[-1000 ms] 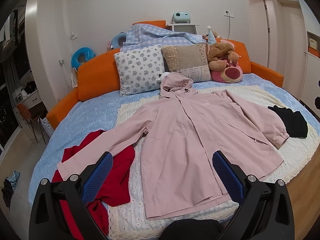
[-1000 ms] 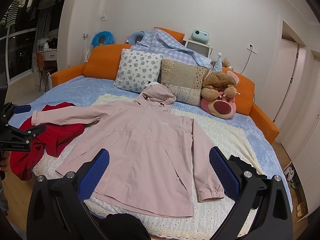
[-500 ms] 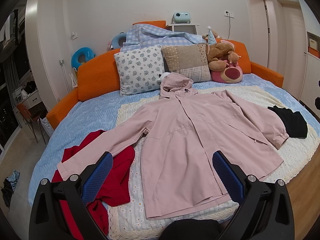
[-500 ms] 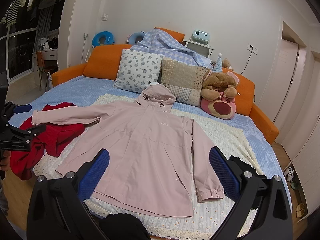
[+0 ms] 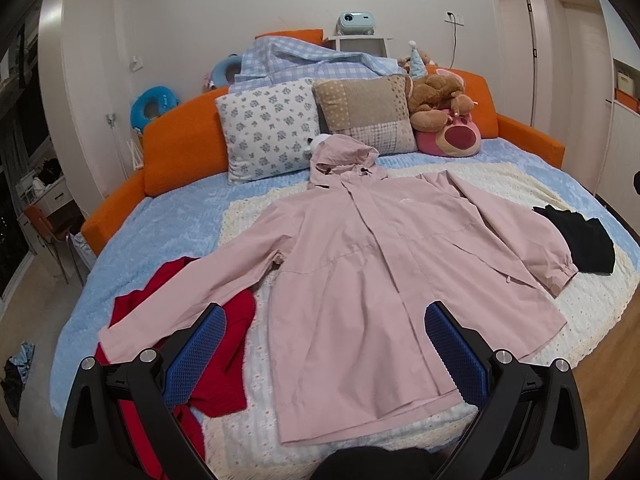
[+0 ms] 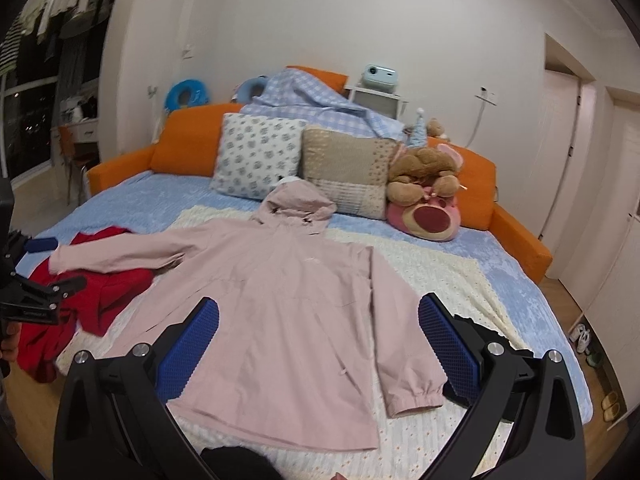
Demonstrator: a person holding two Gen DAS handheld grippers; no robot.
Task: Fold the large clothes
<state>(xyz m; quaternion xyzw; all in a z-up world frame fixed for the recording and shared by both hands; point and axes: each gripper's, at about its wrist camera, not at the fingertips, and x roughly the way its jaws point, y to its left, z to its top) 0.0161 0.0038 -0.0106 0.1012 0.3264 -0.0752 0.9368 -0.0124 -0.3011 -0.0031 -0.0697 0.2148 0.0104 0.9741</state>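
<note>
Lying flat, smooth pink hooded jacket (image 5: 360,280) on knobbly cream blanket (image 5: 592,296)

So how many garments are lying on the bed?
3: a pink jacket spread flat mid-bed, a red garment under its left sleeve, a black one by the right cuff. Others may be hidden.

Your left gripper (image 5: 322,354) is a black plastic frame with two broad forked arms, each tipped by a blue pad (image 5: 196,354) with a fine dimpled texture, and round silver screws (image 5: 148,355) sit on top near each arm's joint. Your right gripper (image 6: 318,350) has the same build: matte black arms, textured blue pads (image 6: 448,346) and silver screw heads (image 6: 493,348).
</note>
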